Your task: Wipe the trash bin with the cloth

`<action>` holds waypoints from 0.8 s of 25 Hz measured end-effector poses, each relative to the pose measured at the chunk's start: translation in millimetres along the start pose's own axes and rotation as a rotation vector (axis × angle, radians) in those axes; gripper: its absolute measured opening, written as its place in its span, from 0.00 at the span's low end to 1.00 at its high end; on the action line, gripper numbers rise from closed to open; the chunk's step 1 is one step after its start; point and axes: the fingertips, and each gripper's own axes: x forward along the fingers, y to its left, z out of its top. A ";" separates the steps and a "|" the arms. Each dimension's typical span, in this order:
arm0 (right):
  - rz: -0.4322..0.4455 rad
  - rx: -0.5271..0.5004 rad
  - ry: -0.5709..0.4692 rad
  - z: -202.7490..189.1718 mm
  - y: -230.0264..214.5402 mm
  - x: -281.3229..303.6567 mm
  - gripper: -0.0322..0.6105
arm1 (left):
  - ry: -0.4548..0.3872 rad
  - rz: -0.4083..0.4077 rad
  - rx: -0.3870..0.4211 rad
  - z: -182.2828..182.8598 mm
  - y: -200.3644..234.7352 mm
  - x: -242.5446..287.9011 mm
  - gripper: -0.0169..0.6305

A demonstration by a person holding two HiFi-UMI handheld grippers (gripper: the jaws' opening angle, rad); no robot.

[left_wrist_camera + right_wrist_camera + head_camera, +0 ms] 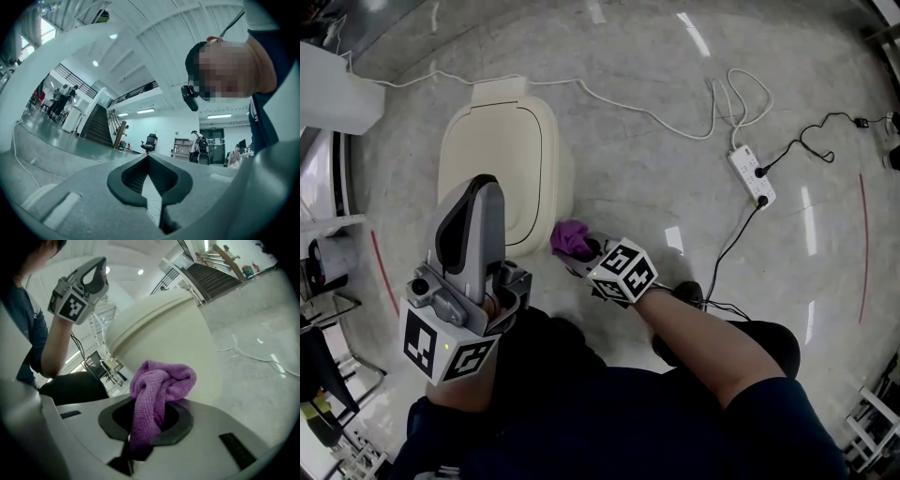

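Note:
A cream trash bin (502, 155) with its lid down stands on the grey floor at the left of the head view. My right gripper (584, 247) is shut on a bunched purple cloth (570, 238), which rests against the bin's near right side. In the right gripper view the cloth (161, 383) hangs from between the jaws, with the bin's curved wall (164, 326) close behind it. My left gripper (484, 185) is raised over the bin's near edge, pointing up, shut and empty. It also shows in the right gripper view as the left gripper (91, 275).
A white power strip (751, 174) with white and black cables lies on the floor to the right. A white cord (619, 101) runs behind the bin. A white cabinet (328, 89) stands at far left. My dark-clothed knees and a shoe (686, 295) are near the bin.

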 end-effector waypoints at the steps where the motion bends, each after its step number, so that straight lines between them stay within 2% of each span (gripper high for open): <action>1: 0.012 -0.011 -0.004 6.7 5.0 -4.5 0.16 | -0.001 0.003 0.002 -0.2 1.2 -0.6 0.02; 8: 0.057 -0.051 -0.049 42.2 29.9 -30.8 0.16 | 0.005 0.015 -0.015 -5.9 5.6 -3.0 0.02; 11: 0.061 -0.069 -0.050 46.0 34.6 -35.6 0.16 | 0.002 0.012 -0.017 -6.1 4.2 0.2 0.02; 17: 0.014 -0.135 -0.014 45.4 11.1 -52.7 0.16 | 0.028 0.028 -0.012 -6.6 -5.5 14.6 0.02; 20: -0.013 -0.152 -0.015 63.3 2.7 -70.1 0.16 | 0.054 0.050 -0.026 4.1 -11.9 23.5 0.02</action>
